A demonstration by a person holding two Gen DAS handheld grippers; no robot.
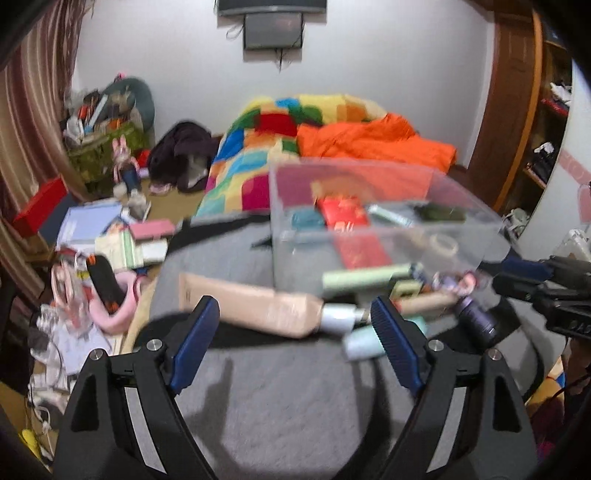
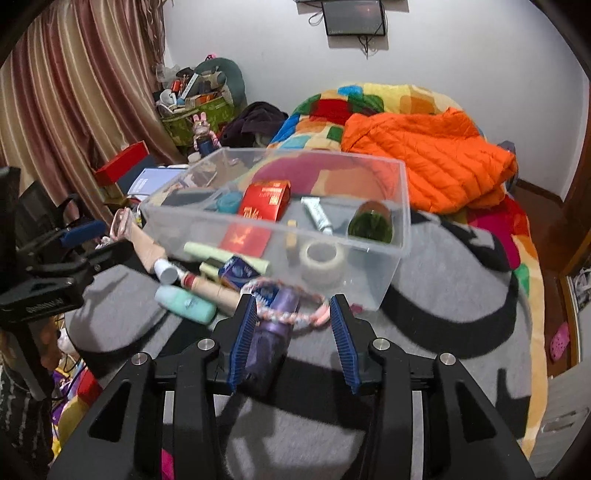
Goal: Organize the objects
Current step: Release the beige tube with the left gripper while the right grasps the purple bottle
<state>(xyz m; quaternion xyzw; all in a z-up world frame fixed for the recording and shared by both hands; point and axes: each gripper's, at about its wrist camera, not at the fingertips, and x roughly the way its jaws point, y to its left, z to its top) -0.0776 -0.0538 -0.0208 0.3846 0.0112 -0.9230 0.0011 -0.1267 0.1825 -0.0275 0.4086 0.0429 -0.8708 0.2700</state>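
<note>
Clear plastic bin (image 2: 391,206) is set on a grey blanket (image 2: 424,325) with black curved bands, spread over a bed. Inside the bin are seen a red box (image 2: 264,201) printed with gold characters too blurred to be read, a red card (image 2: 245,240), a teal roll (image 2: 227,203), a white tube (image 2: 317,215) with small illegible print, a dark green jar (image 2: 371,223) and a roll of white tape (image 2: 321,260).

Just in front of the bin a cluster is laid on the blanket: a beige tube (image 1: 255,308) with a white cap, a pale green stick (image 2: 225,254), a blue packet (image 2: 238,273), a mint bottle (image 2: 184,304), a purple bottle (image 2: 271,343) and a pink braided band (image 2: 291,314) draped over that bottle.

The right gripper (image 2: 293,339) is held apart, its blue pads either side of the purple bottle; the left pad lies against or just beside the bottle, the other is clear of it. The left gripper (image 1: 295,347) is spread wide above the blanket, nothing between its fingers, the beige tube just beyond.

Faint white lettering on the left gripper's body, seen from the right wrist, cannot be made out.

Behind, an orange quilted jacket (image 2: 428,158) is heaped on a patchwork cover (image 1: 251,173). A white wall, a mounted screen (image 2: 352,16), striped curtains (image 2: 74,96) and a cluttered floor are visible.
</note>
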